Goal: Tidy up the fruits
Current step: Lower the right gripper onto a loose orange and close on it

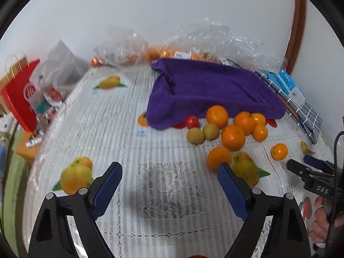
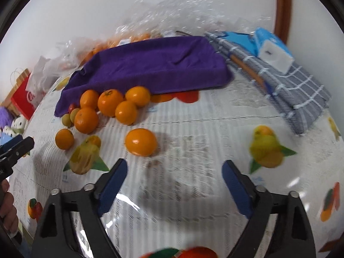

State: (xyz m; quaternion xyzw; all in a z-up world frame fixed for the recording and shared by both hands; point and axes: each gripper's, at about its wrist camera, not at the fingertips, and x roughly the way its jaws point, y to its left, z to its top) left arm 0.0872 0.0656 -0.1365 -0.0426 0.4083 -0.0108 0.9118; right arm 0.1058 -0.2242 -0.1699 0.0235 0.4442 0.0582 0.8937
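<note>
Two grippers hang over the table (image 1: 133, 107), which is spread with a white lace cloth printed with fruit pictures; those prints are flat and are not to be mistaken for the real fruit. A purple cloth (image 1: 206, 90) comes next in size, draped over what looks like a shallow tray at the back of the table, with clear bags (image 1: 215, 40) of more oranges behind it and a checked towel (image 2: 296, 90) to its right.

Loose fruit lies in a cluster against the near edge of the purple cloth. The oranges (image 1: 233, 137) are the biggest, some touching one another, and one stray orange (image 2: 141, 142) sits apart, just ahead of the right gripper (image 2: 174, 185). Two smaller yellowish fruits (image 1: 203, 133) and a small red fruit (image 1: 192, 122), partly tucked under the cloth edge, complete the pile.

The left gripper (image 1: 169, 187) and the right one both stand wide, with only bare tablecloth between the blue pads and nothing held.

Oranges are likely firm, fairly light and round, so they will roll if nudged; I would close across the widest middle, pads on opposite sides, coming from above. The small red fruit may be softer and bruise easily, so it needs a gentler squeeze. The stray orange looks the easiest first pick for the right gripper.
</note>
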